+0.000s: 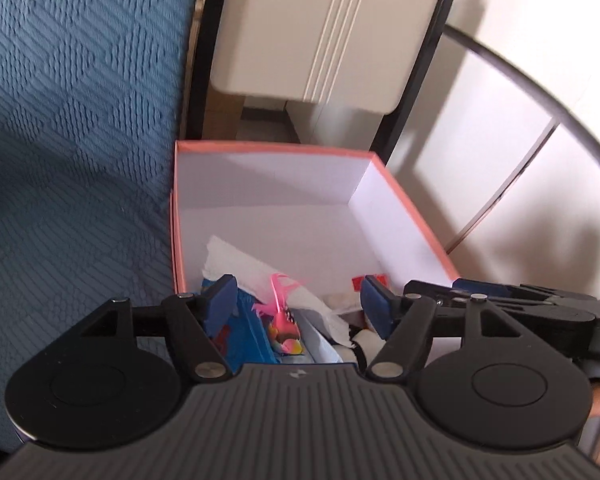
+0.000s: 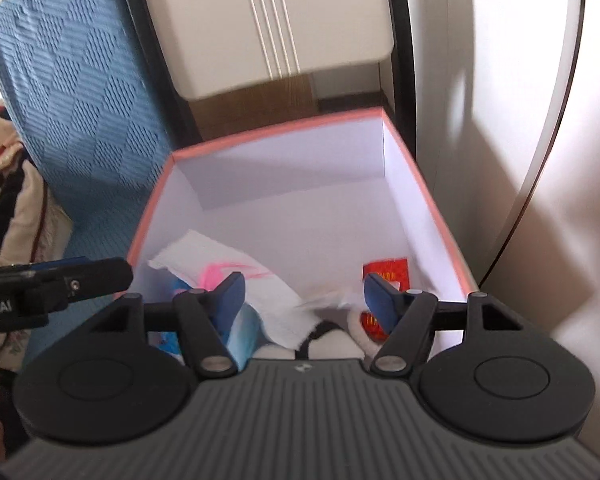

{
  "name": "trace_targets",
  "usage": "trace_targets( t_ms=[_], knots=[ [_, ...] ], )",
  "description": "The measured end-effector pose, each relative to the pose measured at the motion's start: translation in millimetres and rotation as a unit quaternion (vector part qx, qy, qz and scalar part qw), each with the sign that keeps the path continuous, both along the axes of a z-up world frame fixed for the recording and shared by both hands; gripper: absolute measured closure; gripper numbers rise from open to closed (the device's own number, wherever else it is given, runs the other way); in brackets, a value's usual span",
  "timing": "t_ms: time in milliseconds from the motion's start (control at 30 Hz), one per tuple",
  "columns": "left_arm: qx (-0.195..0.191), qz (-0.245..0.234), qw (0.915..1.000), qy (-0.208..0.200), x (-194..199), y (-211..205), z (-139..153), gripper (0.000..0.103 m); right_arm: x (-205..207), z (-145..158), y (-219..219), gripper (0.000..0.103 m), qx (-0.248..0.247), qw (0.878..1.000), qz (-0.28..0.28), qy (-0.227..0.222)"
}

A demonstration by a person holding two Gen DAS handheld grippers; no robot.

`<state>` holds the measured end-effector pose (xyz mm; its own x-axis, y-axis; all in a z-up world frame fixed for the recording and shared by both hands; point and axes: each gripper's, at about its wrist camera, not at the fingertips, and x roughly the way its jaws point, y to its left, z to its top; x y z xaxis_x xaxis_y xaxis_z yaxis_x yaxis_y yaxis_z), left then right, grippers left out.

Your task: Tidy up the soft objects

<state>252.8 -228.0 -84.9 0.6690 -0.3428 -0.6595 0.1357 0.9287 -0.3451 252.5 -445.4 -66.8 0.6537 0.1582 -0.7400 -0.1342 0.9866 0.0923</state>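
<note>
A pink-rimmed white box (image 1: 416,200) (image 2: 432,200) stands beside a blue bed. At its near end lie white tissue paper (image 1: 235,260) (image 2: 203,252), a pink feathered toy (image 1: 283,320), a blue item (image 1: 251,332) (image 2: 243,332), a black-and-white plush (image 2: 332,340) and a red packet (image 2: 386,272). My left gripper (image 1: 300,304) is open and empty above the box's near end. My right gripper (image 2: 304,298) is open and empty over the same end. The right gripper shows at the right in the left wrist view (image 1: 480,296), and the left gripper shows at the left in the right wrist view (image 2: 59,280).
A blue textured bedspread (image 1: 71,140) (image 2: 79,92) borders the box on the left. A cream panel in a black frame (image 1: 324,28) (image 2: 267,20) stands behind it. A patterned cushion (image 2: 7,200) lies far left. A white wall (image 1: 500,140) is on the right.
</note>
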Motion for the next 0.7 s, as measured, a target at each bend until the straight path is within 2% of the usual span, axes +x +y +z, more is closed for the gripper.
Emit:
trace_targets(
  t_ms=[333,700],
  knots=[
    [0.001,0.009,0.9972,-0.074,-51,27,63,0.026,-47,70,14,0.035,0.008,0.997,-0.007,-0.073],
    [-0.008,0.019,0.9929,-0.117,-101,52,104,0.026,-108,102,34,0.035,0.004,0.995,0.002,-0.101]
  ],
)
